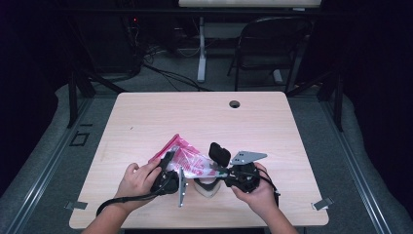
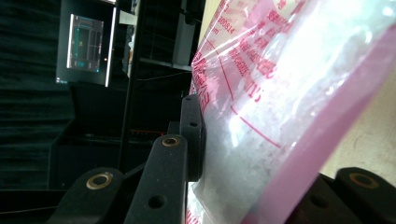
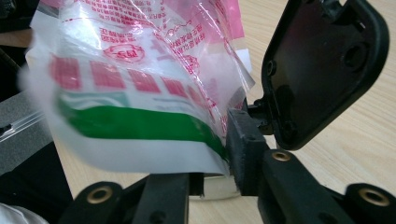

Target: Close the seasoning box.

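I have both tools working near the front edge of the desk [image 1: 146, 117], about midway along it. The left hand-held gripper [image 1: 168, 168] is clamped on the pink plastic bag [image 1: 187, 158]: in the left gripper view one black pad presses flat against the clear film of the bag [image 2: 289, 93] and the other jaw sits against its pink side, with the film squeezed between them. The bag carries red printing and holds something white and grainy.

The right hand-held gripper [image 1: 219, 163] meets the bag's other end. In the right gripper view its jaws stand apart, the far one a wide black pad raised clear of the bag [image 3: 140, 93], whose white, green-banded and red-printed edge lies between them; I cannot tell if the near jaw touches it.

From the high view the bag stretches between the two tools, lifted off the wood, slanting toward the left edge. A pale curved object [image 1: 207, 187] lies on the desk just beneath the bag, toward the front edge; I cannot make out what it is.
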